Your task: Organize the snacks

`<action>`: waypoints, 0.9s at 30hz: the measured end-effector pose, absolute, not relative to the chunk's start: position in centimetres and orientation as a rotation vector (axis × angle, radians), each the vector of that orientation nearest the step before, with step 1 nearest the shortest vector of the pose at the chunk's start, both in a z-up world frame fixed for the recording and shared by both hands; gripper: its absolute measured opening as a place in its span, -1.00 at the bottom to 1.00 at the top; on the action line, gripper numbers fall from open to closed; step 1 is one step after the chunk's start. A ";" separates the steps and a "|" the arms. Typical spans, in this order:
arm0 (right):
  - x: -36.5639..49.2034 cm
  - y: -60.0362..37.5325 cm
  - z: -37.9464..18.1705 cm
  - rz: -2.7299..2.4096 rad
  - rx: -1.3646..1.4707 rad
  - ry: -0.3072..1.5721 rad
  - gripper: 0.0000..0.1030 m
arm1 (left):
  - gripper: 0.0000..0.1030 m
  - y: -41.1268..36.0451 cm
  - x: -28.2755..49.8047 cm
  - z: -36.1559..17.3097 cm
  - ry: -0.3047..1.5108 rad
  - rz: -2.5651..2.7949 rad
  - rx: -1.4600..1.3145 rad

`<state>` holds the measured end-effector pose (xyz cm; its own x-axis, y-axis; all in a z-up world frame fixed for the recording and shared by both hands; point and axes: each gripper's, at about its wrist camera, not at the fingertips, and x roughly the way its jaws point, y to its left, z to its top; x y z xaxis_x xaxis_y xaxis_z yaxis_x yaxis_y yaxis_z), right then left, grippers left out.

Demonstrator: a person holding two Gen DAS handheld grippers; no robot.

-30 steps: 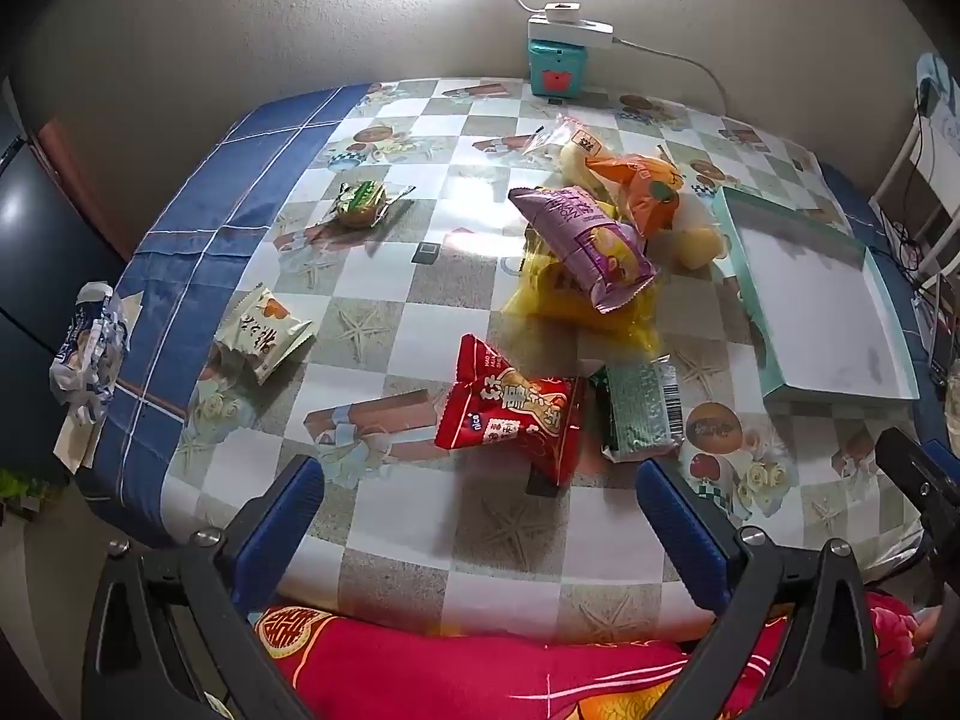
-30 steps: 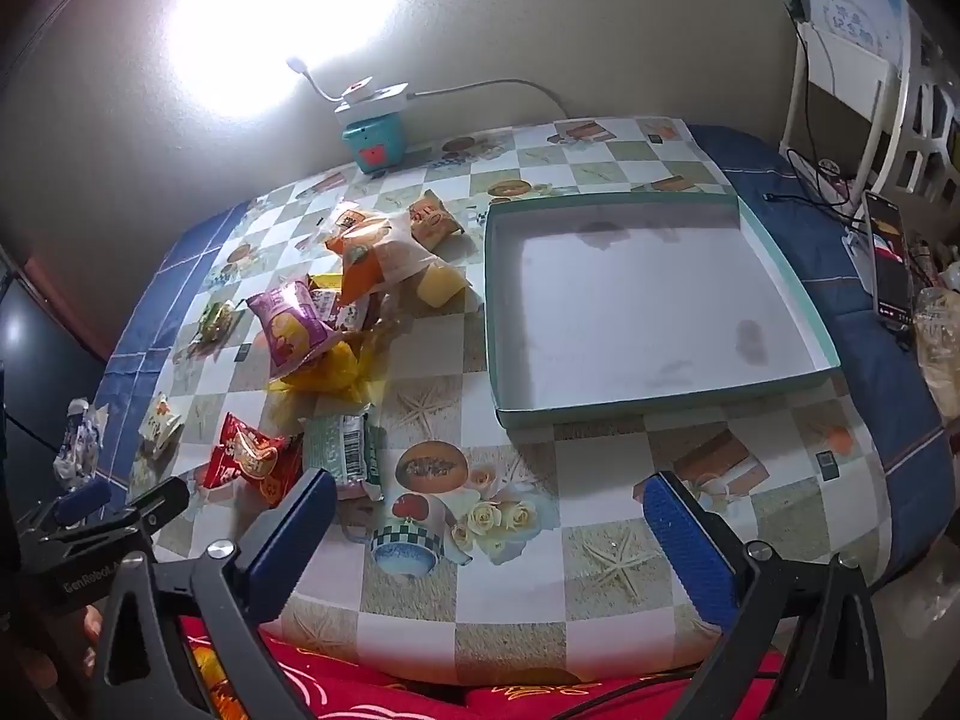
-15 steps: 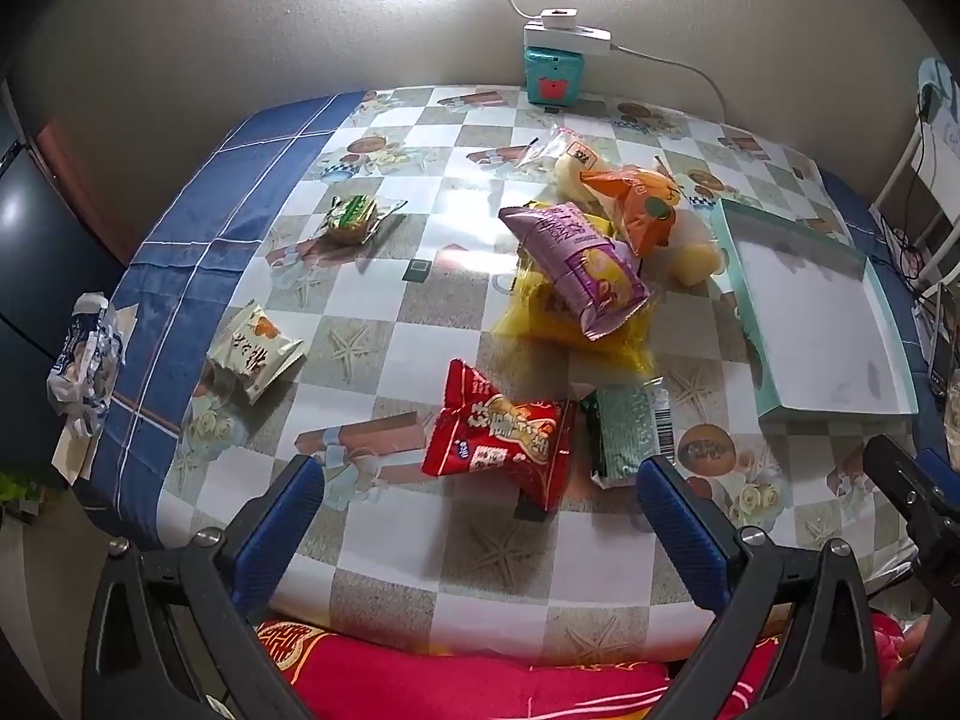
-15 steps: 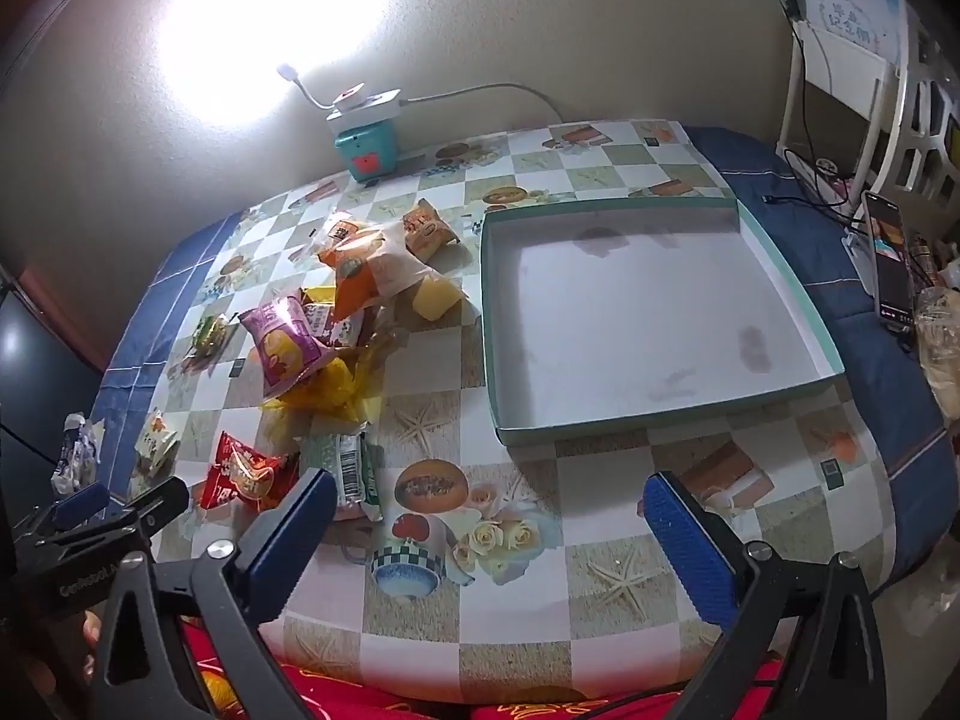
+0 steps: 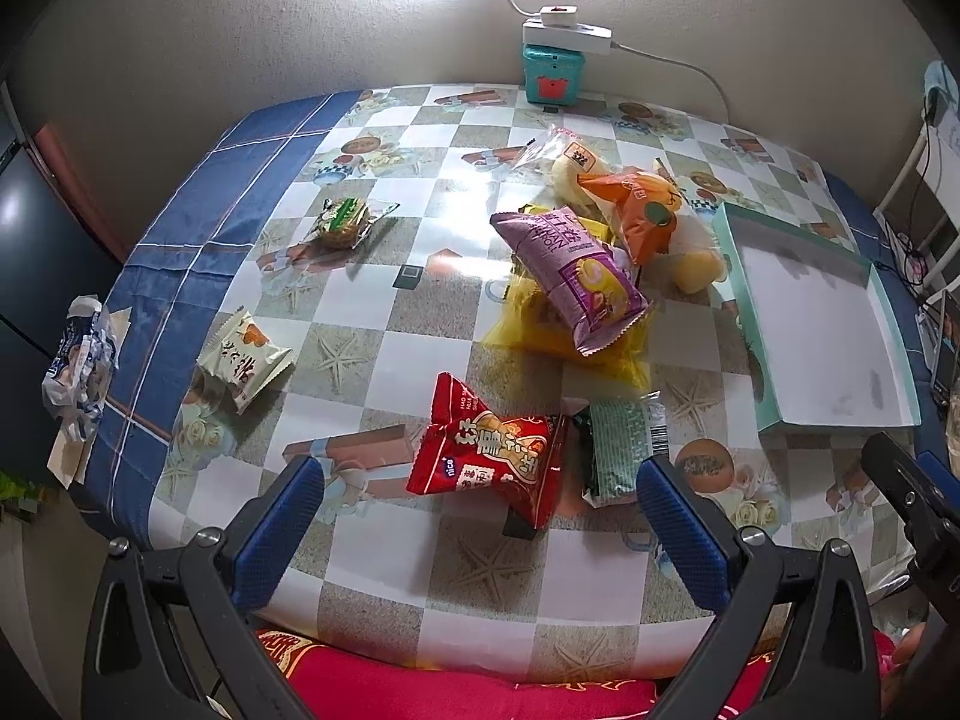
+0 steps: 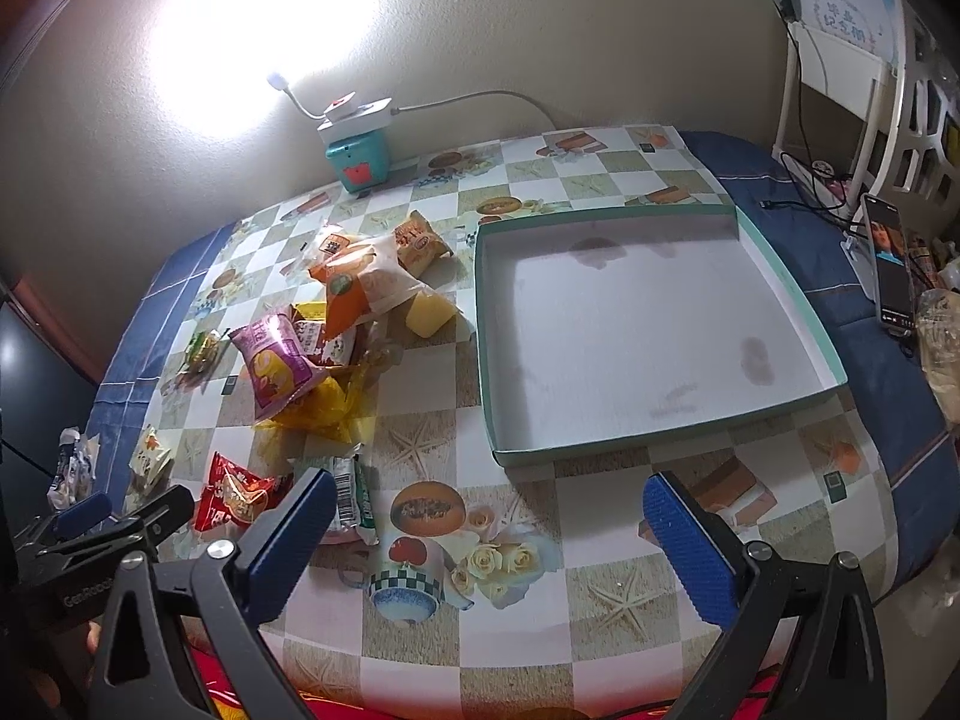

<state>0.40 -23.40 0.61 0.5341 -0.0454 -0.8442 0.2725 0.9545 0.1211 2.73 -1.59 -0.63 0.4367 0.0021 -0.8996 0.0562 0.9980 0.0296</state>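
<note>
Several snack packets lie on the checkered table. A red packet [image 5: 489, 455] and a green packet [image 5: 618, 450] lie nearest my left gripper [image 5: 480, 498], which is open and empty above the table's near edge. A purple packet [image 5: 570, 276] rests on a yellow bag [image 5: 540, 336], with an orange packet [image 5: 642, 210] behind. A white packet [image 5: 243, 359] and a small green-wrapped one [image 5: 345, 222] lie apart at left. The shallow teal-rimmed box [image 6: 786, 288] is empty. My right gripper [image 6: 489, 516] is open and empty, just in front of the box.
A teal lamp base [image 6: 359, 162] with a white power strip stands by the back wall. A phone [image 6: 891, 264] and cables lie on the blue cloth at right. A crumpled wrapper [image 5: 78, 360] sits at the table's left edge. Red fabric [image 5: 456, 684] lies below the near edge.
Both grippers have drawn back and risen slightly, so the table and snacks appear a little farther away. Both stay open and empty. No snack has moved.
</note>
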 end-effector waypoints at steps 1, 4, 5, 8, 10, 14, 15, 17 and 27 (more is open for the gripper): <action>0.4 -23.4 0.6 -0.192 0.250 0.991 1.00 | 1.00 -1.6 2.7 -0.6 1.119 -0.036 0.058; 0.6 -23.4 0.6 -0.191 0.248 0.987 1.00 | 1.00 -1.6 2.8 -0.7 1.121 -0.036 0.057; 0.6 -23.3 0.6 -0.191 0.247 0.987 1.00 | 1.00 -1.5 2.8 -0.7 1.122 -0.036 0.057; 0.7 -23.3 0.6 -0.192 0.246 0.984 1.00 | 1.00 -1.5 3.0 -0.8 1.123 -0.037 0.052; 0.8 -23.3 0.6 -0.192 0.246 0.982 1.00 | 1.00 -1.5 3.1 -0.9 1.123 -0.036 0.050; 0.8 -23.4 0.5 -0.193 0.247 0.982 1.00 | 1.00 -1.6 3.2 -1.0 1.129 -0.035 0.048; 0.8 -23.4 0.5 -0.193 0.247 0.982 1.00 | 1.00 -1.6 3.2 -1.0 1.130 -0.035 0.048; 0.9 -23.4 0.5 -0.192 0.246 0.982 1.00 | 1.00 -1.6 3.2 -1.1 1.132 -0.036 0.047; 1.1 -23.5 0.4 -0.197 0.244 0.981 1.00 | 1.00 -1.6 3.4 -1.3 1.141 -0.039 0.039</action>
